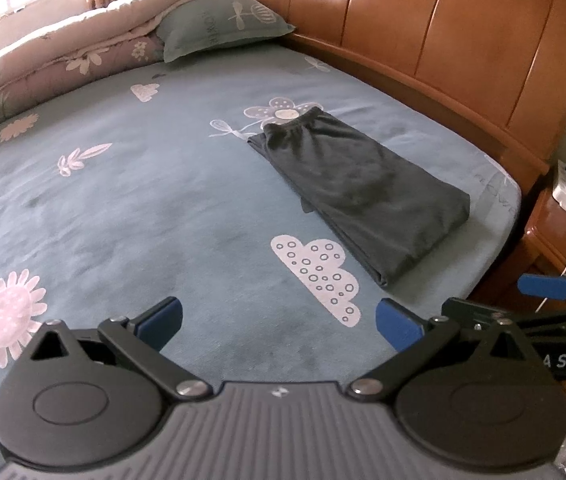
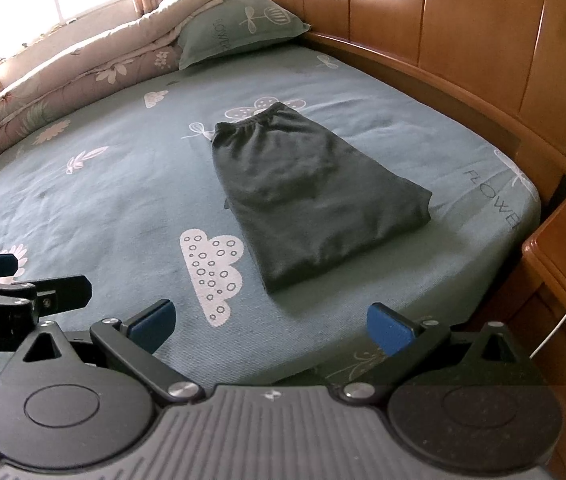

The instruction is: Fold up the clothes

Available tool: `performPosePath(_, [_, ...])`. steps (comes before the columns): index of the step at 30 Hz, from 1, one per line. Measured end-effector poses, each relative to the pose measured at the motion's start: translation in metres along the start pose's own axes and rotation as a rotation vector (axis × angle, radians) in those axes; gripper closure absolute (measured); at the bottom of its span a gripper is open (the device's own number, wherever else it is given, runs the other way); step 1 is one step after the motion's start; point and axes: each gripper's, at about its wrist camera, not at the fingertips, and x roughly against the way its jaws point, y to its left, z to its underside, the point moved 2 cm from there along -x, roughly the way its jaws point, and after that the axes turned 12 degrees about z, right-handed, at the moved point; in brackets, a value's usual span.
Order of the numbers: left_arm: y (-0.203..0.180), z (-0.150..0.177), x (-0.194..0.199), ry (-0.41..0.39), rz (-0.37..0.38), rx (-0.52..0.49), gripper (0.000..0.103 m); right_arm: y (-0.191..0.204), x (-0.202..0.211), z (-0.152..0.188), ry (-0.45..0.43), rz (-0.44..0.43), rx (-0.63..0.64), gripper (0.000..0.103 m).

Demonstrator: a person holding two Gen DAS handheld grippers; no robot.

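A dark grey garment (image 1: 357, 190) (image 2: 307, 196) lies folded into a compact rectangle on the blue patterned bed sheet (image 1: 143, 200) (image 2: 115, 200), its elastic waistband toward the headboard. My left gripper (image 1: 279, 324) is open above the sheet, well short of the garment, with nothing between its blue pads. My right gripper (image 2: 269, 324) is open too, empty, near the bed's front edge and apart from the garment. In the left wrist view the right gripper's fingers (image 1: 543, 286) show at the right edge. The left gripper's fingers (image 2: 23, 280) show at the left edge of the right wrist view.
A wooden headboard (image 1: 443, 40) (image 2: 463, 32) runs along the far right. A teal pillow (image 1: 223, 20) (image 2: 239, 20) and a rolled floral quilt (image 1: 63, 60) (image 2: 63, 68) lie at the far side. A wooden nightstand (image 1: 563, 216) (image 2: 563, 264) with chargers and cables stands right of the bed.
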Motion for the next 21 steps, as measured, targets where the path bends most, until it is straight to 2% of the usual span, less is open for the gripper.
performPosePath(21, [-0.005, -0.0002, 0.0009, -0.005, 0.008, -0.02, 0.001, -0.0017, -0.0011, -0.0005, 0.002, -0.001, 0.0, 0.0])
